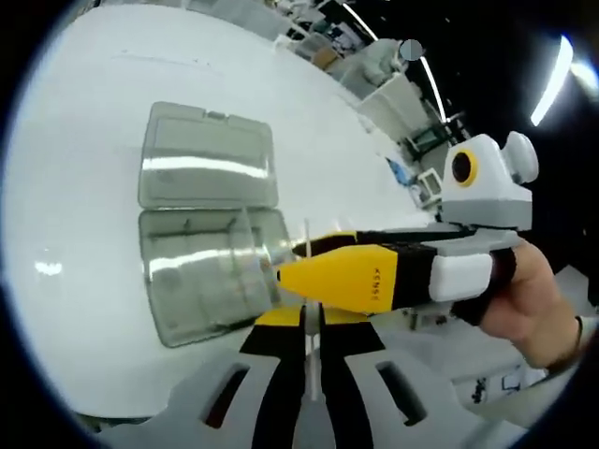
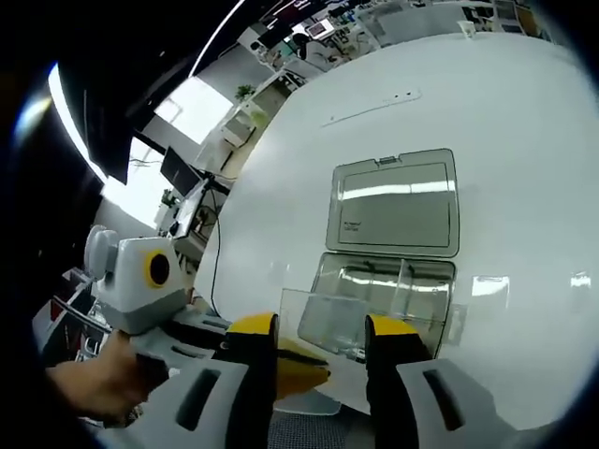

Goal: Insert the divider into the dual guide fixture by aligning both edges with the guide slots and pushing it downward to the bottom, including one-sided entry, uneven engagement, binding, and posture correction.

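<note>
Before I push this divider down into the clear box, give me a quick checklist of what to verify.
1. Lid open and lying flat behind the clear box: ok.
2. Divider held: the left hand-held gripper looks closed on its edge; ok.
3. Right hand-held gripper also at the divider: jaws stand either side of it, contact cannot tell.
4. Both divider edges lined up with the guide slots: cannot tell, clear plastic hides the slots.
5. Divider square to the box: not ok, it looks tilted.
6. Box steady on the white table: cannot tell.
</note>
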`<state>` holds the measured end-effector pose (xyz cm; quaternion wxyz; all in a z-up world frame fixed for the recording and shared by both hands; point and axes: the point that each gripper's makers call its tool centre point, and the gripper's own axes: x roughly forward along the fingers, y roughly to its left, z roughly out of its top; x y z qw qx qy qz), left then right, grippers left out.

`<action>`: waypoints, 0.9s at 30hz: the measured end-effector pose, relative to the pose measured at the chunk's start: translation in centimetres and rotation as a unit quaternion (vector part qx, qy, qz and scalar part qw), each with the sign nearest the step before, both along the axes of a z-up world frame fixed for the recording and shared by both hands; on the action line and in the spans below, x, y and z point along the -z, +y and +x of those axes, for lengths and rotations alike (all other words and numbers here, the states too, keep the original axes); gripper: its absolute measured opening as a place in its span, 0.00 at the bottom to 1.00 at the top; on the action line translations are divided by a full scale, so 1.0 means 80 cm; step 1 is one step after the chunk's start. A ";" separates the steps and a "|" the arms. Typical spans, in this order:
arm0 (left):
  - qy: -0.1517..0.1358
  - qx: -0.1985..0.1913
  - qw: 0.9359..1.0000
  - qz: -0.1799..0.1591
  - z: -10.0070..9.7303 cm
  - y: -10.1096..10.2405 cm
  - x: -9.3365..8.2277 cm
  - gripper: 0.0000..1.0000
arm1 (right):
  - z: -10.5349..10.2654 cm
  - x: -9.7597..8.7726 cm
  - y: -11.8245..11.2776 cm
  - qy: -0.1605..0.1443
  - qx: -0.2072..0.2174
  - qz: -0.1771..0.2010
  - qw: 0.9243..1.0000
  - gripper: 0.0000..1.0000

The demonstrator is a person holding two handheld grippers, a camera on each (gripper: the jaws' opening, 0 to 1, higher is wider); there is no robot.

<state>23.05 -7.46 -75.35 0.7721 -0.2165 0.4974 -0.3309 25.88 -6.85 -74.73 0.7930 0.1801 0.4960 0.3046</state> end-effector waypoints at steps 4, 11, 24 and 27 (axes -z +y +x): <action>0.002 0.000 1.000 0.005 0.003 0.012 0.001 0.01 | -0.001 -0.003 -0.004 -0.003 -0.001 0.004 1.000 0.39; 0.005 0.003 1.000 0.013 0.010 0.032 -0.003 0.01 | -0.008 -0.016 -0.006 -0.015 -0.014 0.021 1.000 0.41; 0.029 0.007 0.997 0.070 0.024 0.057 0.002 0.01 | -0.023 -0.022 -0.022 -0.053 -0.051 0.016 0.997 0.41; 0.036 0.009 0.995 0.095 0.028 0.059 0.003 0.01 | -0.026 -0.020 -0.024 -0.064 -0.065 0.012 0.996 0.41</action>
